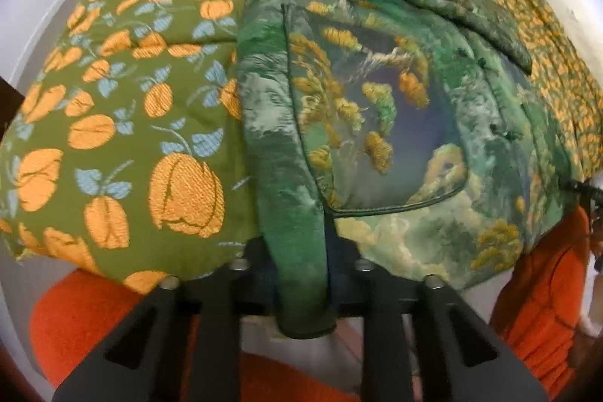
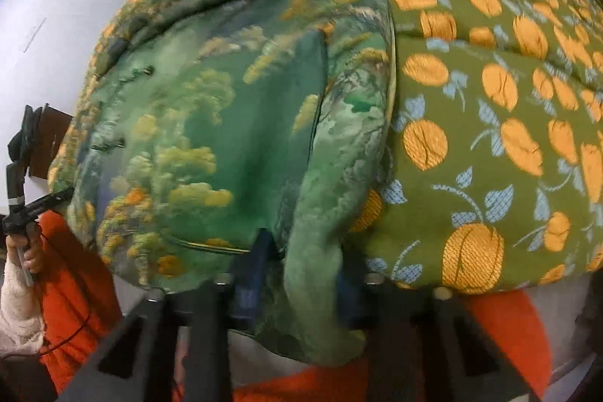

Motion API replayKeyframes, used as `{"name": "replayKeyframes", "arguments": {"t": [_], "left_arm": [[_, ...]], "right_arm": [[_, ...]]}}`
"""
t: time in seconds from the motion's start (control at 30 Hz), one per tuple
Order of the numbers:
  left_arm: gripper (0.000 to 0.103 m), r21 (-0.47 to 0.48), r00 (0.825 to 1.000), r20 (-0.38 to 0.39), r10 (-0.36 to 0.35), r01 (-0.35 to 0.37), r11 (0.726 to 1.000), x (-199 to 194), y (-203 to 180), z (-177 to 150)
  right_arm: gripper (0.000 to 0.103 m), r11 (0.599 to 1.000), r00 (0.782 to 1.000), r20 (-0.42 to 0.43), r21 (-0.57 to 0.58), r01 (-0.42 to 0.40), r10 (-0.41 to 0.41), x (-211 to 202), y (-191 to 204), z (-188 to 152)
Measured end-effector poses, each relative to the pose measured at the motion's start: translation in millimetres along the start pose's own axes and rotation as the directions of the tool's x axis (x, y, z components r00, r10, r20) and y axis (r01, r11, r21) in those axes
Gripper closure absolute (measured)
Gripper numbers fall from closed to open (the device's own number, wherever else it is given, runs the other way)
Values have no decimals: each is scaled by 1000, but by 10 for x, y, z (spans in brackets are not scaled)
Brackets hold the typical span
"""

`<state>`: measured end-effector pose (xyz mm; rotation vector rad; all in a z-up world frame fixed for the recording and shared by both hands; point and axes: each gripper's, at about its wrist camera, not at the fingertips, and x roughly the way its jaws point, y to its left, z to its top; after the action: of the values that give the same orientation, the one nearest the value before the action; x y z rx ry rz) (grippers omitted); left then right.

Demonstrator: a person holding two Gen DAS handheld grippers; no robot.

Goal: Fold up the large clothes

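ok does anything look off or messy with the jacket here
Nothing looks damaged or spilled. The green scenic jacket lies on the pumpkin-print cover, a sleeve folded across its top. Each gripper, left and right, clamps its hem, which bunches between the jaws.

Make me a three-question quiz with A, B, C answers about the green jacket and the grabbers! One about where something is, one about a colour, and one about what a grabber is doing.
1. What does the green jacket lie on?
A. a bare wooden floor
B. a cloth with orange fruit
C. a blue towel

2. What colour are the leaves on the fruit cloth?
A. light blue
B. pink
C. black

3. What is the left gripper doing?
A. hanging open in the air
B. holding a cup
C. pinching a fold of the jacket

Answers:
1 B, the orange-fruit cloth spreads out beside and behind the jacket.
2 A, pale blue leaves sit beside each orange fruit.
3 C, a thick green fold runs down between its two fingers. The right gripper pinches the jacket's hem likewise.
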<state>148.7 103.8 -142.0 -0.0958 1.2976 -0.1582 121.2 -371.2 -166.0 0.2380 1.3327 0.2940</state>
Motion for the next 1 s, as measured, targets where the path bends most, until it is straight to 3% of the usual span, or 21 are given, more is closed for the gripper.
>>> {"name": "replayKeyframes", "arguments": {"t": [0.23,0.37,0.47,0.57,0.67,0.73,0.8,0.93,1.0], "left_arm": [[93,48,999,43,-7,5,999,-331,-88,-23],[93,82,1000,17,-13,12,997,-443,-18,-216],[93,118,1000,-28,-3,6,993,-503,6,-433],[93,113,996,-80,-42,50,992,-693,114,-656],[93,35,986,-73,-150,153,988,-1030,260,-653],[93,-23,975,-11,-221,221,975,-1305,401,-476],[93,-43,957,88,-275,279,959,-1555,501,-101],[93,-32,934,220,-281,294,955,-1636,520,714],[93,-36,927,260,-271,290,956,-1466,557,1309]], "right_arm": [[86,999,995,95,-36,-21,25,-458,316,124],[86,998,996,78,-61,-32,37,-595,338,171],[87,996,997,41,-65,-67,70,-676,295,12],[88,989,989,-11,-25,-144,144,-760,270,-222],[89,957,958,-17,46,-286,287,-929,259,-329],[89,932,935,32,75,-356,354,-1088,254,-204],[89,913,913,109,69,-402,393,-1230,240,94],[90,899,878,248,58,-435,409,-1256,106,972],[90,906,875,297,67,-418,382,-1105,20,1509]]}}
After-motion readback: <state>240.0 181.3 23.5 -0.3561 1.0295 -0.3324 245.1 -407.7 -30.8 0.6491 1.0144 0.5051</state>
